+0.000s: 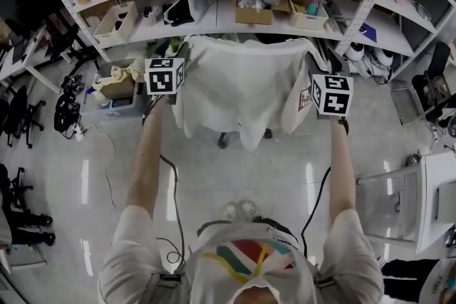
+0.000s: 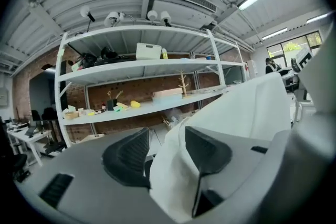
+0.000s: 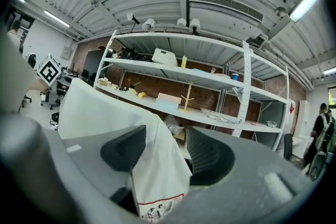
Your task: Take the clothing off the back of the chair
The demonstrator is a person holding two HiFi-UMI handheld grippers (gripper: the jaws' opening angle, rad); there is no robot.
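A white T-shirt [image 1: 242,89] hangs over the back of an office chair, whose wheeled base [image 1: 223,141] shows under the hem. My left gripper [image 1: 173,57] is at the shirt's left shoulder and my right gripper [image 1: 318,69] at its right shoulder. In the left gripper view the left gripper [image 2: 165,157] stands open, with the shirt's edge [image 2: 247,113] lying between the dark pads and a gap beside it. In the right gripper view the right gripper [image 3: 163,157] is open too, and the shirt's sleeve [image 3: 105,107], with a small print near its hem, hangs between the pads.
A white shelving rack [image 1: 285,3] with boxes and clutter stands right behind the chair. A cardboard box [image 1: 117,85] sits at the left, a cable [image 1: 107,146] trails on the floor, black office chairs [image 1: 21,117] stand far left, and a white cabinet [image 1: 427,203] is at the right.
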